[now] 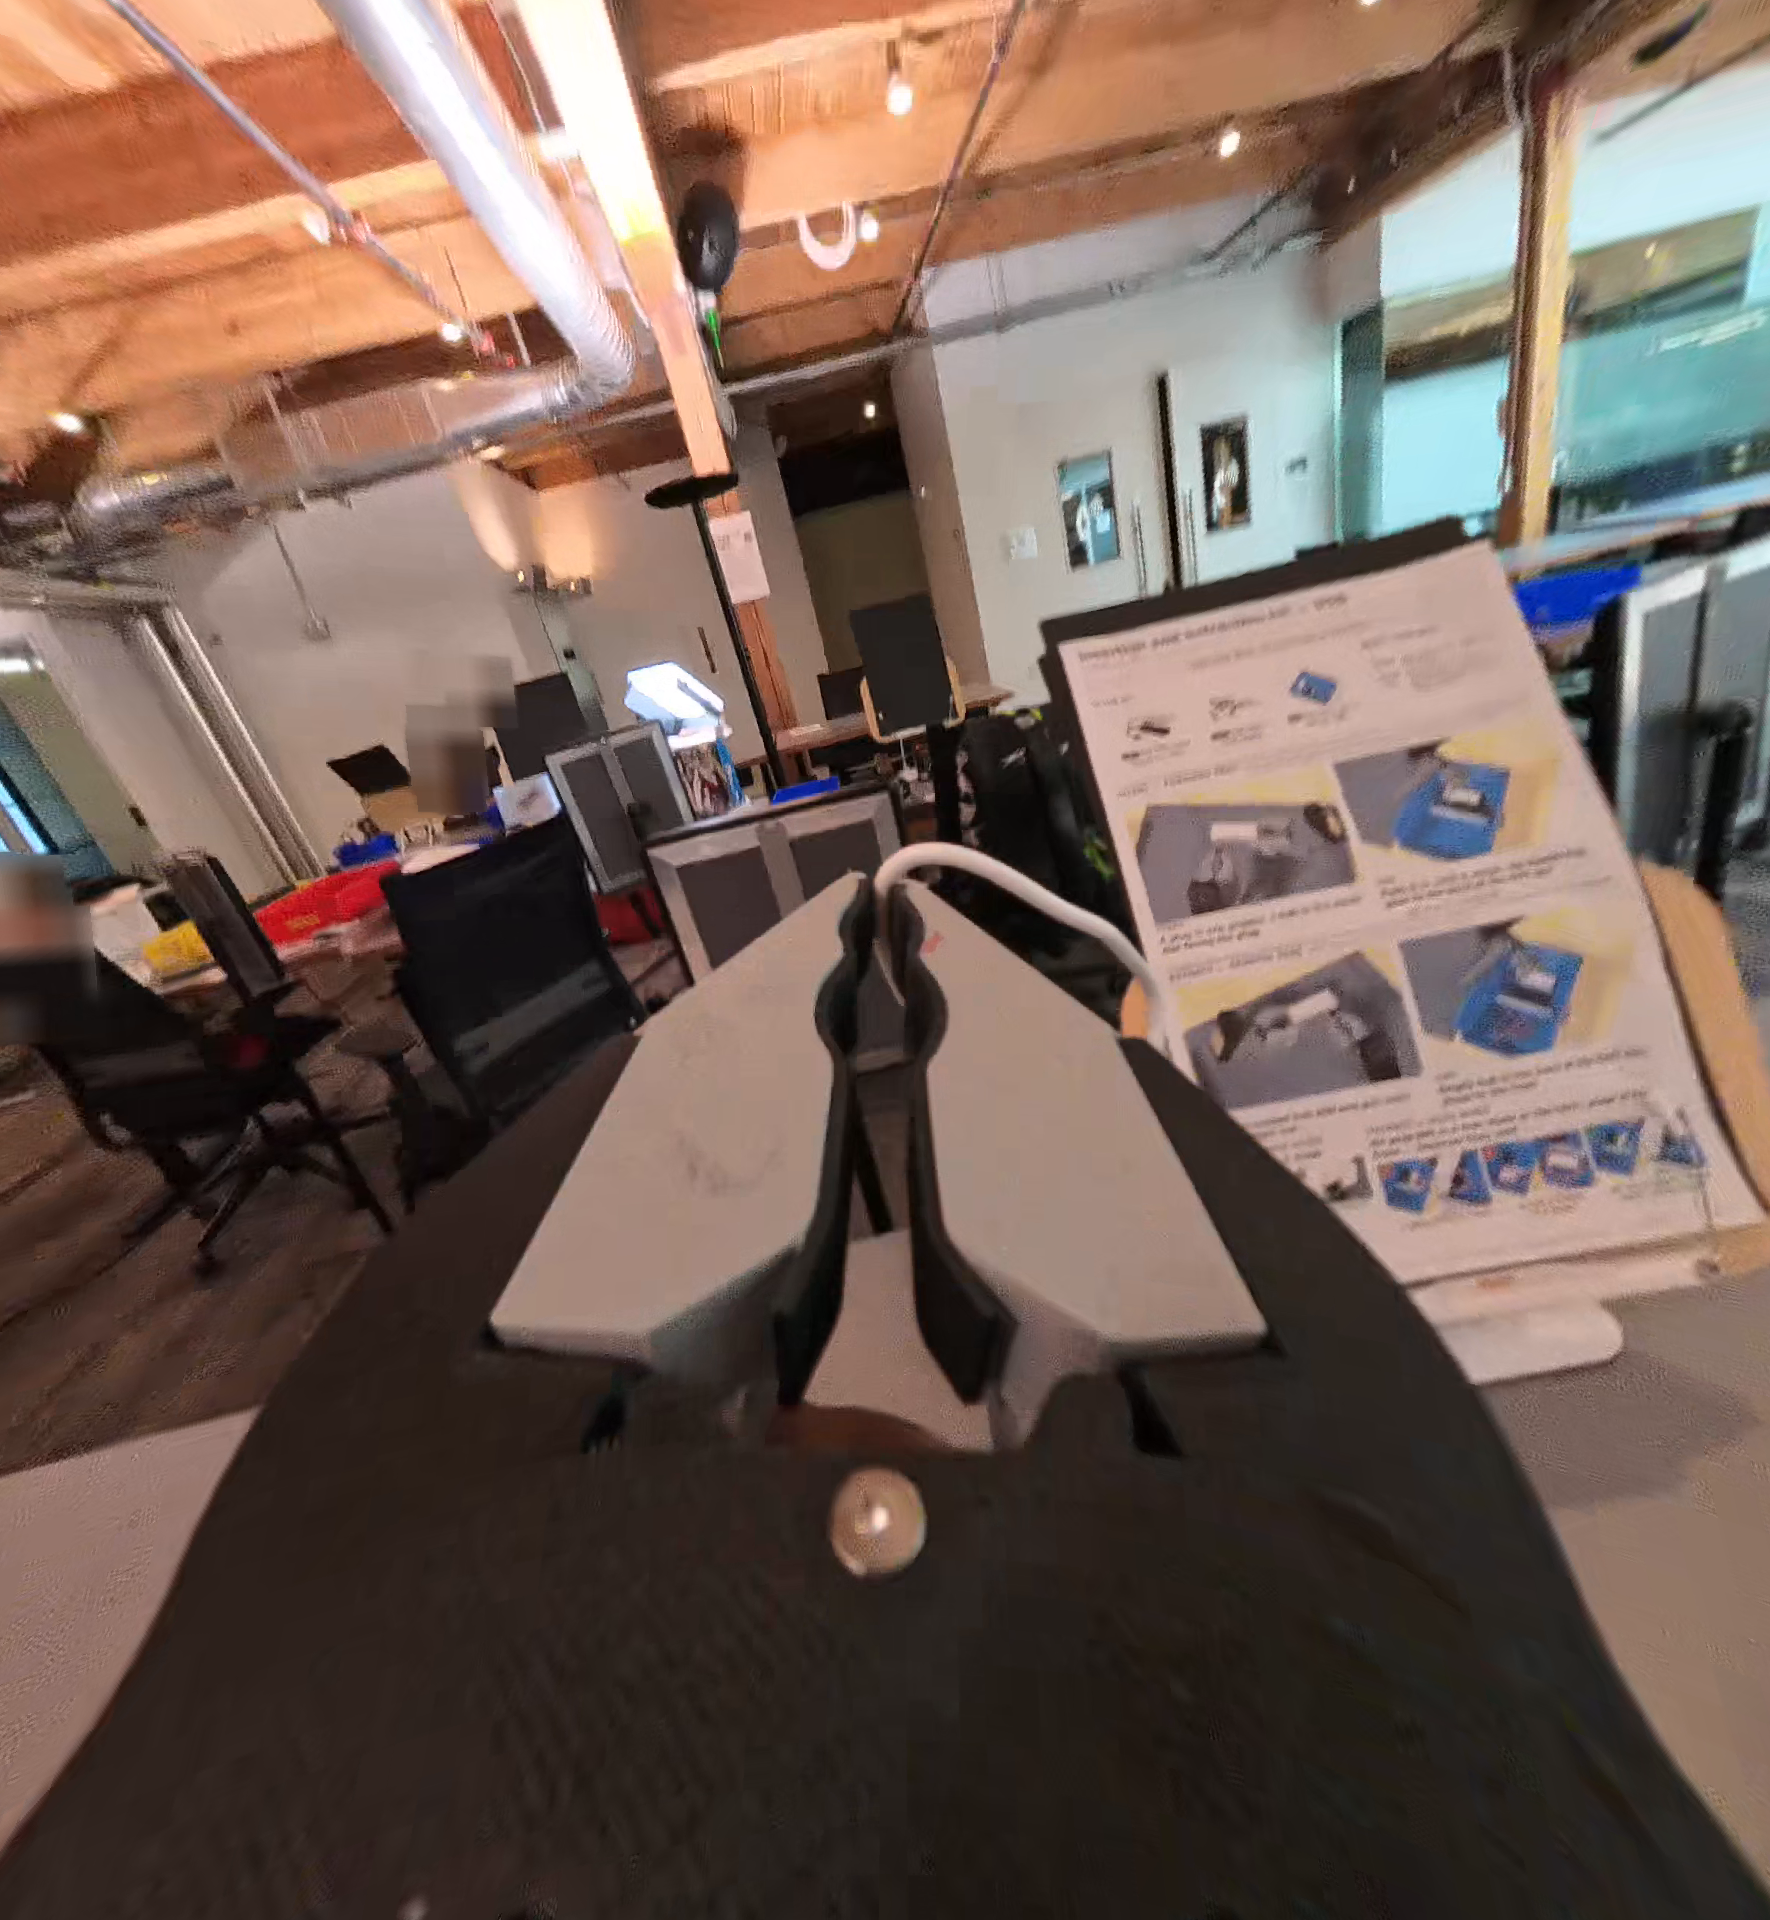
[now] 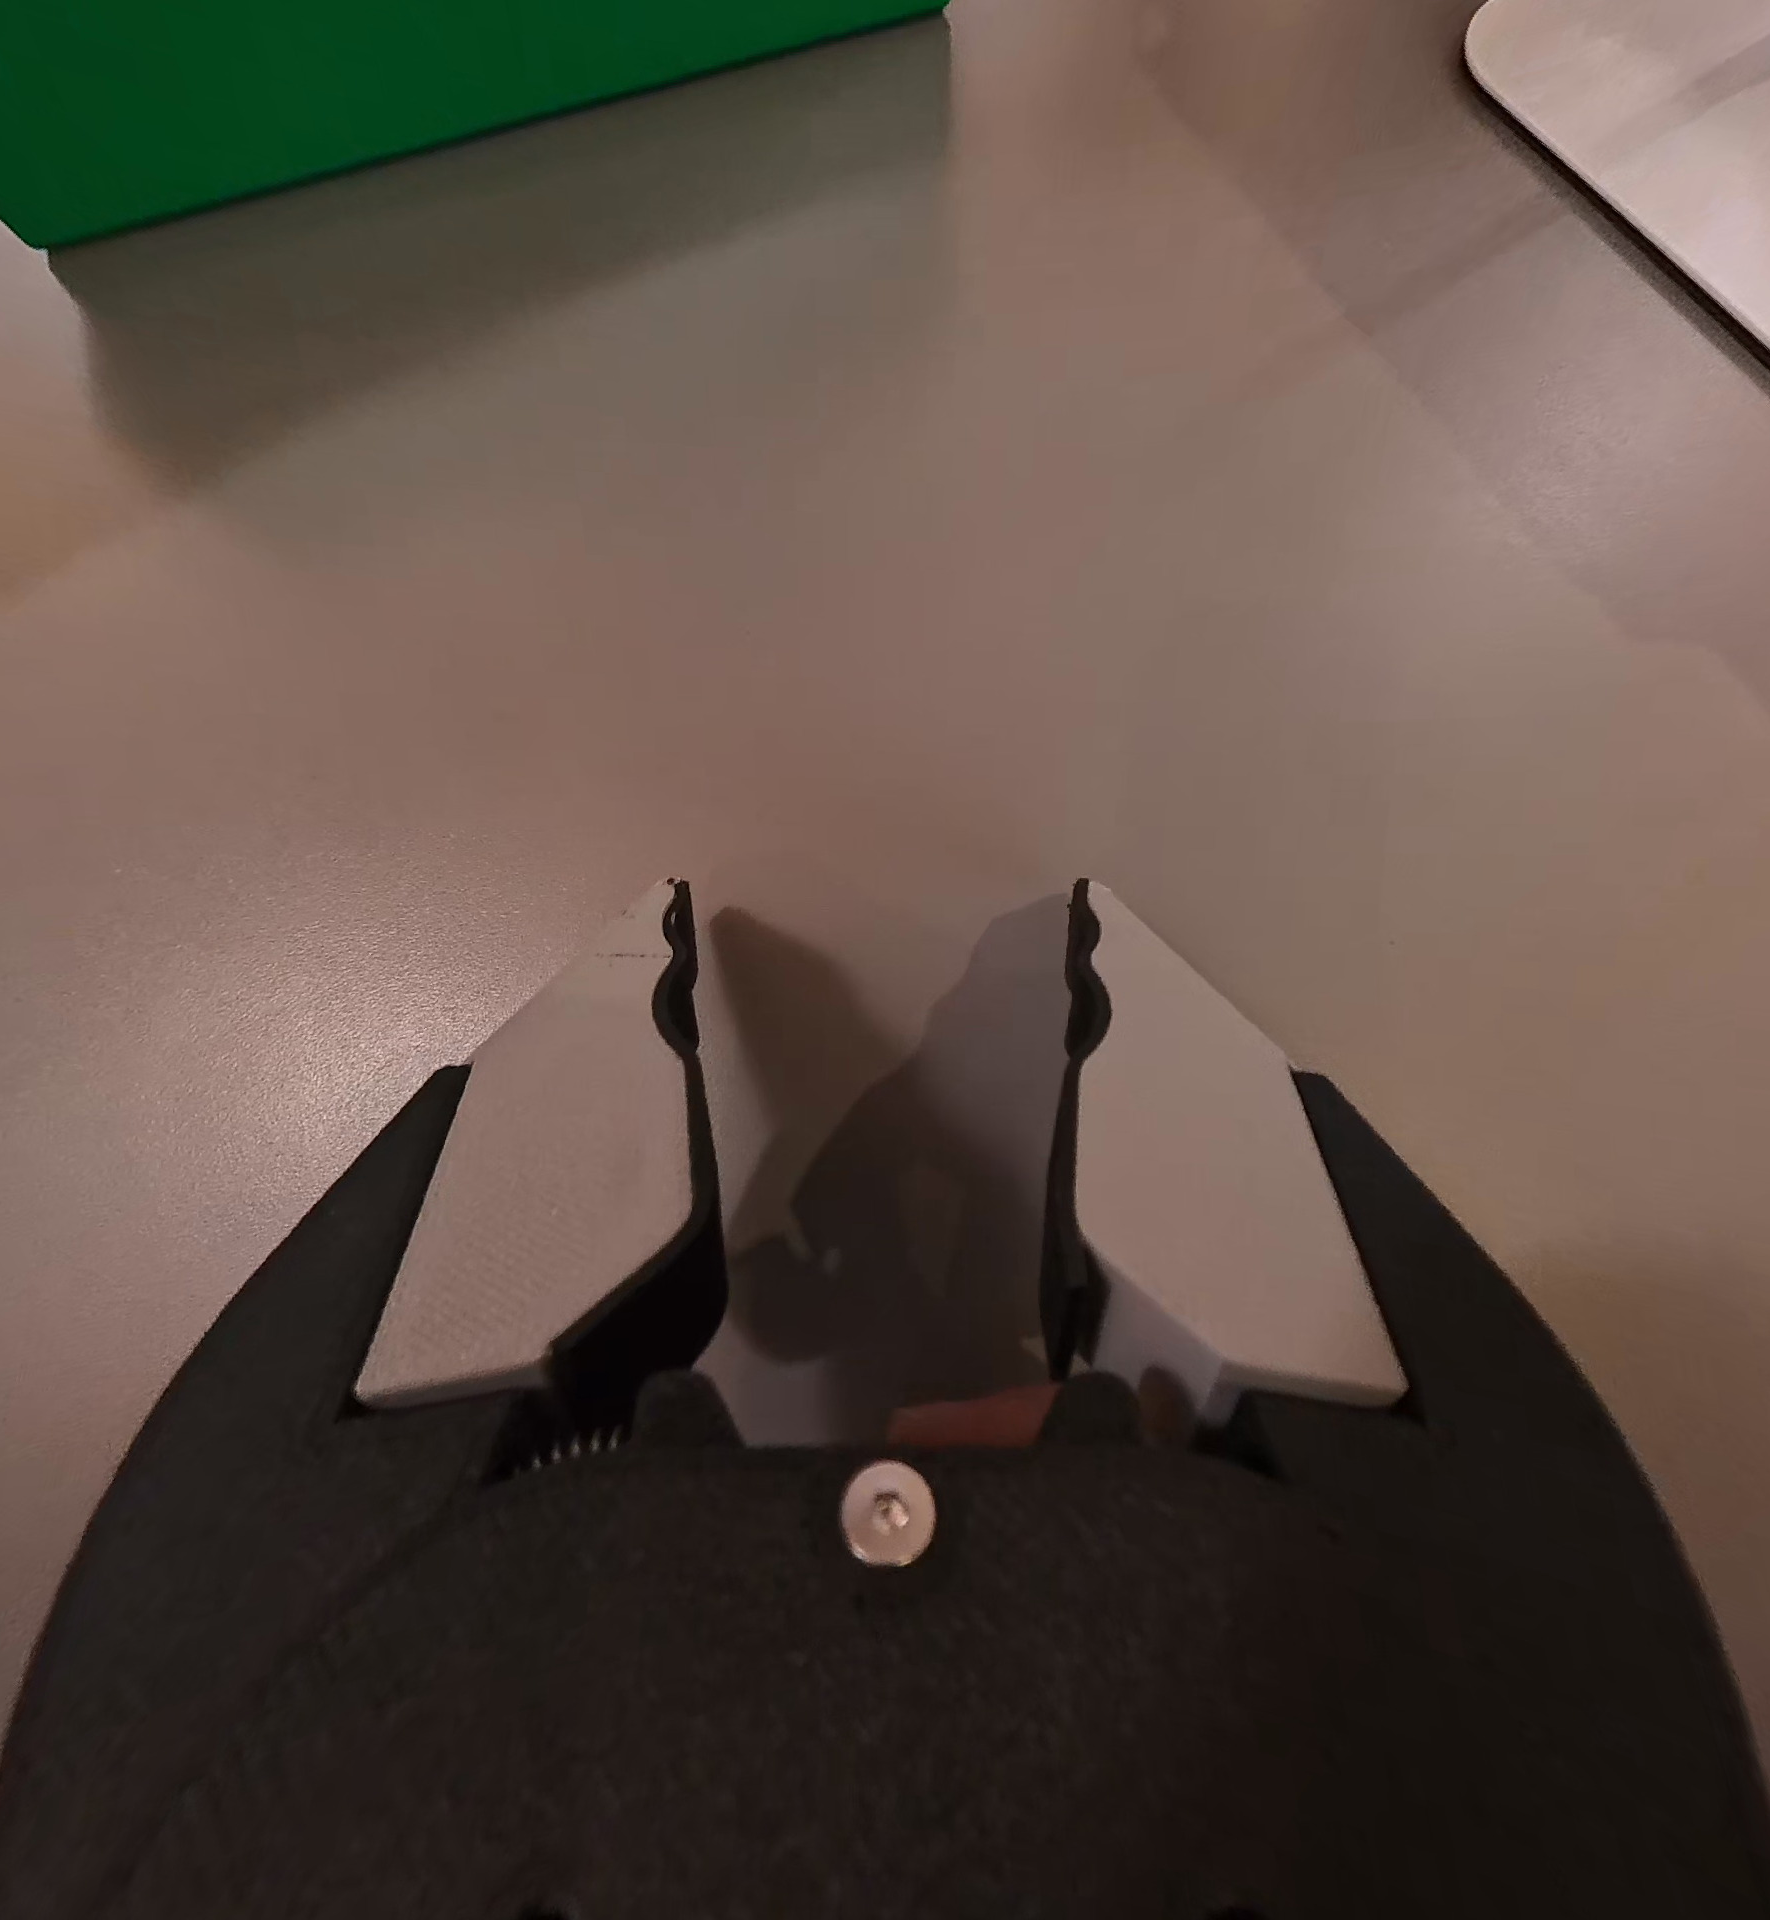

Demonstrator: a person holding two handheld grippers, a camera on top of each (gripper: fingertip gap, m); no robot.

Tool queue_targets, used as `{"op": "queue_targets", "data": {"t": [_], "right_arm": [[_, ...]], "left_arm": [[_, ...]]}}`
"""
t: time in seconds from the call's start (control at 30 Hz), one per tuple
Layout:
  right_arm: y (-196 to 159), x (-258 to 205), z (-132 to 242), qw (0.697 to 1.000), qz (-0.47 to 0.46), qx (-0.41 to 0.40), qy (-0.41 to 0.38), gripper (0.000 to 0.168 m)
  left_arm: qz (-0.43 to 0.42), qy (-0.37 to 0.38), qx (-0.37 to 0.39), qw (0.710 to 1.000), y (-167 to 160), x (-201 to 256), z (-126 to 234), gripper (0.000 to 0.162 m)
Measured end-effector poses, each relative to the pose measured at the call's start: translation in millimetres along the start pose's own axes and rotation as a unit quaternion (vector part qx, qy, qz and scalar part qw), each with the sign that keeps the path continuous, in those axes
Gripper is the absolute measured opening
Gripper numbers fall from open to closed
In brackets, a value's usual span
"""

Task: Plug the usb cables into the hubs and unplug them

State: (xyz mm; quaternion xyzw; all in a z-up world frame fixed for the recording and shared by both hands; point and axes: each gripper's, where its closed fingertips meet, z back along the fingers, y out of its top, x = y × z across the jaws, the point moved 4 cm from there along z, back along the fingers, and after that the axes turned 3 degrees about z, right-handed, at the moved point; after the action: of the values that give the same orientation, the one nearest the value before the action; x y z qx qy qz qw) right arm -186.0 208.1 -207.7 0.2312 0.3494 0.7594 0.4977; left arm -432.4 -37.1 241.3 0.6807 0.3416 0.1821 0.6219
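Left gripper (image 1: 883, 904): pinched tight on white cable (image 1: 1026, 902), which trails toward 4 o'clock.
Right gripper (image 2: 881, 904): wide apart, empty, over grey table (image 2: 860, 520).

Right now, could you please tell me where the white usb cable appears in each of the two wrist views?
Left wrist view: the white usb cable is pinched at the tips of the shut left gripper, arching right and down toward the instruction sheet.
Right wrist view: not in it; the right gripper is open and empty over the table.
Shared landmark: the grey tabletop, and probably the pale stand base.
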Motion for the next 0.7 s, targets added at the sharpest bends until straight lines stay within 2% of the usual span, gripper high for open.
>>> {"op": "queue_targets", "data": {"t": [0.07, 0.13, 0.3, 0.43, 0.7], "right_arm": [[0.0, 0.0, 0.0, 1.000, 0.000, 0.000, 0.000, 0.070], [-0.2, 0.2, -0.1, 1.000, -0.002, -0.001, 0.001, 0.070], [-0.2, 1.1, 0.0, 1.000, -0.006, -0.001, 0.001, 0.070], [-0.1, 1.6, 0.2, 1.000, -0.009, 0.000, 0.002, 0.070], [-0.4, 0.4, -0.1, 1.000, -0.003, -0.001, 0.000, 0.070]], "left_arm": [[-0.076, 0.044, -0.054, 0.995, -11.9, -8.1, -7.4, 0.000], [-0.147, 0.073, -0.043, 0.986, 3.7, -9.5, -10.2, 0.000], [-0.159, 0.081, 0.006, 0.984, 91.6, 2.5, -13.5, 0.000], [-0.187, 0.099, 0.015, 0.977, 151.0, 9.3, -12.6, 0.000], [-0.218, 0.125, 0.021, 0.968, 210.2, 17.4, 5.6, 0.000]]}}
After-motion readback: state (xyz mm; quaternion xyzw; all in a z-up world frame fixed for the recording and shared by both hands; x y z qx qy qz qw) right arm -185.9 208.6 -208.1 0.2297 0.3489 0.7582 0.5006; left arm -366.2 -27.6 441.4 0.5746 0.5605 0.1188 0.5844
